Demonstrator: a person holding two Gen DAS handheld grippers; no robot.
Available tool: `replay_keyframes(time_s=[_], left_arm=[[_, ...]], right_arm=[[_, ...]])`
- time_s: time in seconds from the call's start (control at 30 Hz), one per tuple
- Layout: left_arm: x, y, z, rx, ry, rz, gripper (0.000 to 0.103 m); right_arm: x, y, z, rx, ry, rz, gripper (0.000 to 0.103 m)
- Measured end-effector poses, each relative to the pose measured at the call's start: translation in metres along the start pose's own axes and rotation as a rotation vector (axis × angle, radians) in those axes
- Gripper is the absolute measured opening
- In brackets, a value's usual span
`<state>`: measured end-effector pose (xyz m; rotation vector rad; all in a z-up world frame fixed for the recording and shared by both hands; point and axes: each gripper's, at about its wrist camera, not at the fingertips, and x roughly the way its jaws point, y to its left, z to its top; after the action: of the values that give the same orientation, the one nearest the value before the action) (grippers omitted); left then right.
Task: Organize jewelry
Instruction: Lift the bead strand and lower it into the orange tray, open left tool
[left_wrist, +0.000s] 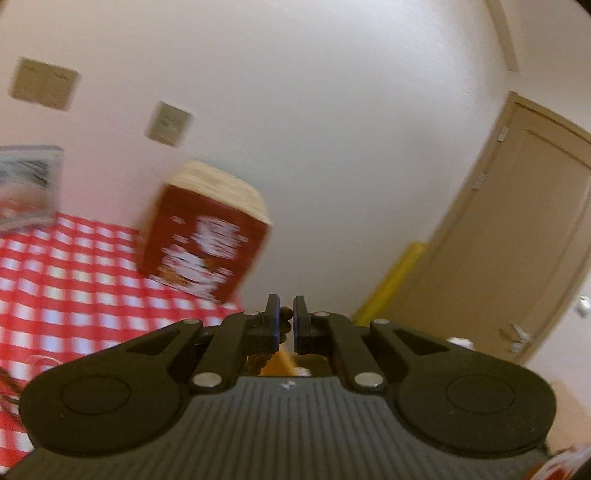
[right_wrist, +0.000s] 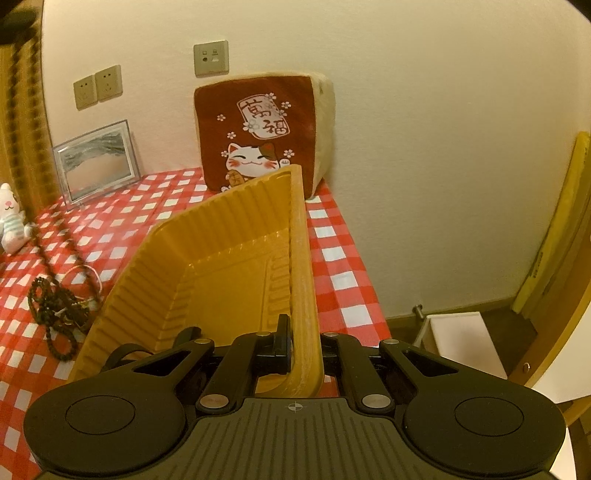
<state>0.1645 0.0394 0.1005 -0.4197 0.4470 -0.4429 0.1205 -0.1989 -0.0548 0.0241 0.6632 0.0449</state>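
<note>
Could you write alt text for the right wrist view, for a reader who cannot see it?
The right gripper is clamped on the rim of a tilted yellow ribbed tray above a red-and-white checked tablecloth. A heap of dark bead strings lies left of the tray, and a red lucky-cat cushion leans on the wall behind.

Free room and obstacles on the checked worktop.
The tilted yellow tray filled the middle; a cat-print cushion blocked the back wall, a framed picture and a plush toy the far left, dark bead strings the left. Bare cloth lay open between picture and tray.
</note>
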Motion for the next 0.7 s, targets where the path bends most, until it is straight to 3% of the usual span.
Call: replay_keyframes(time_s=[0.13, 0.33, 0.7], left_arm=[[0.03, -0.015, -0.015, 0.004, 0.078, -0.075, 0.005], [0.071, -0.005, -0.047, -0.053, 0.201, -0.091, 0.005], [0.116, 0.036, -0.107, -0.134, 0.391, 0.006, 0.005]], right_arm=[[0.0, 0.0, 0.0, -0.002, 0.0, 0.0, 0.005], [0.0, 0.0, 0.001, -0.001, 0.002, -0.001, 0.005], [-0.001, -0.001, -0.001, 0.002, 0.007, -0.004, 0.005]])
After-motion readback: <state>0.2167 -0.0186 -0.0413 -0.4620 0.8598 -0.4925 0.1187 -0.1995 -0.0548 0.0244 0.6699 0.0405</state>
